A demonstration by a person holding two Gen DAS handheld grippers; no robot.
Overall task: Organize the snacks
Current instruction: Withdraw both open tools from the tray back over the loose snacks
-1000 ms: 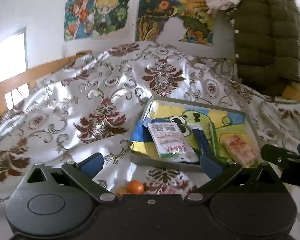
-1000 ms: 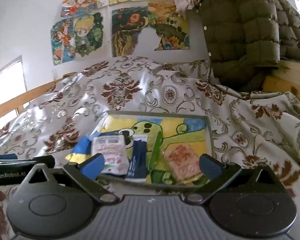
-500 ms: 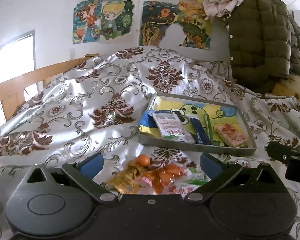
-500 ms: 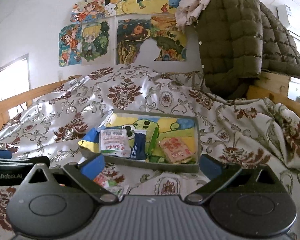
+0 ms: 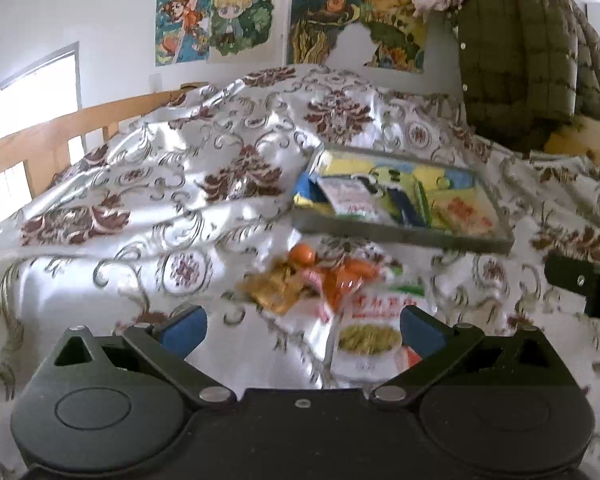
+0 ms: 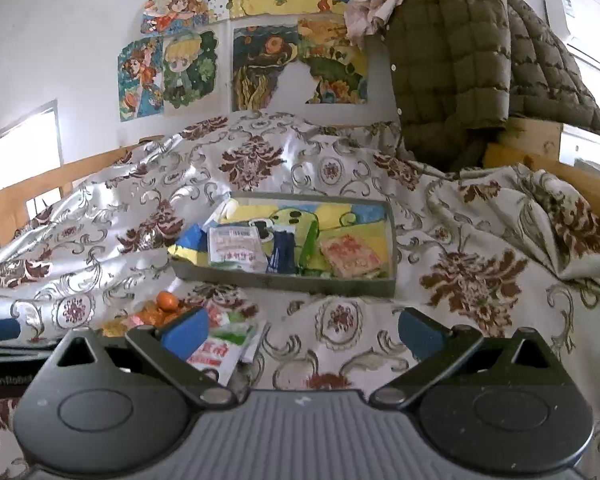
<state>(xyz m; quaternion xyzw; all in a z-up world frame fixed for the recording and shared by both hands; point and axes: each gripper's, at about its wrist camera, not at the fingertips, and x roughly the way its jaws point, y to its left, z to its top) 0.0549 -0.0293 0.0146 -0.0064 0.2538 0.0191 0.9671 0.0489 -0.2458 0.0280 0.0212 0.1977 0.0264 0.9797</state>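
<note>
Both the left gripper (image 5: 303, 322) and right gripper (image 6: 303, 326) gaped empty; the white-and-green snack packet (image 5: 370, 334) lay lower-centre, nearer the left gripper's right-hand jaw.

Both grippers drew back from tray (image 6: 284, 280). Tray shrank farther off in both views. Loose snack pile (image 5: 320, 284) near tray's front wall came into sight, then white packet (image 5: 370, 336) between left gripper (image 5: 302, 324) fingers.

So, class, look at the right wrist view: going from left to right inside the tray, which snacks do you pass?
In the tray: blue and yellow packet → white packet with red print → dark blue stick packet → green packet → orange-red packet.
</note>
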